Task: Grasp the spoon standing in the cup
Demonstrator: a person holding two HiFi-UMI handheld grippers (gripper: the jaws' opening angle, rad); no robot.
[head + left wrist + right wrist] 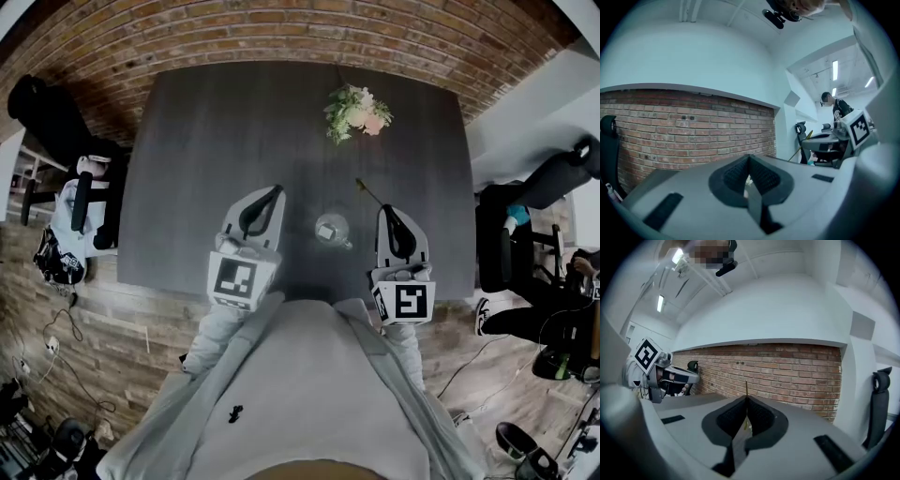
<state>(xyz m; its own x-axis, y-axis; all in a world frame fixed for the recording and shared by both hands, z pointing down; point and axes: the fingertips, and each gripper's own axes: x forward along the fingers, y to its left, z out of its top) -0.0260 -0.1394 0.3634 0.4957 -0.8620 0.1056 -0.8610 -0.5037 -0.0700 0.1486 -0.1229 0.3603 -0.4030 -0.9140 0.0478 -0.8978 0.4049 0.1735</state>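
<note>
A small clear glass cup (332,230) stands on the dark table (206,141), between my two grippers. My right gripper (387,208) is shut on a thin spoon (368,193), which is out of the cup and sticks out past the jaw tips toward the far left. In the right gripper view the spoon's slim stem (746,387) rises from the closed jaws of the right gripper (746,399). The left gripper view shows it as a yellowish stick (802,144). My left gripper (277,192) is shut on nothing, left of the cup, with its pads (761,176) meeting.
A bunch of flowers (356,111) lies at the table's far side. A brick wall (787,366) runs behind the table. Office chairs stand at the left (47,117) and the right (553,178). Another person (836,107) is in the background.
</note>
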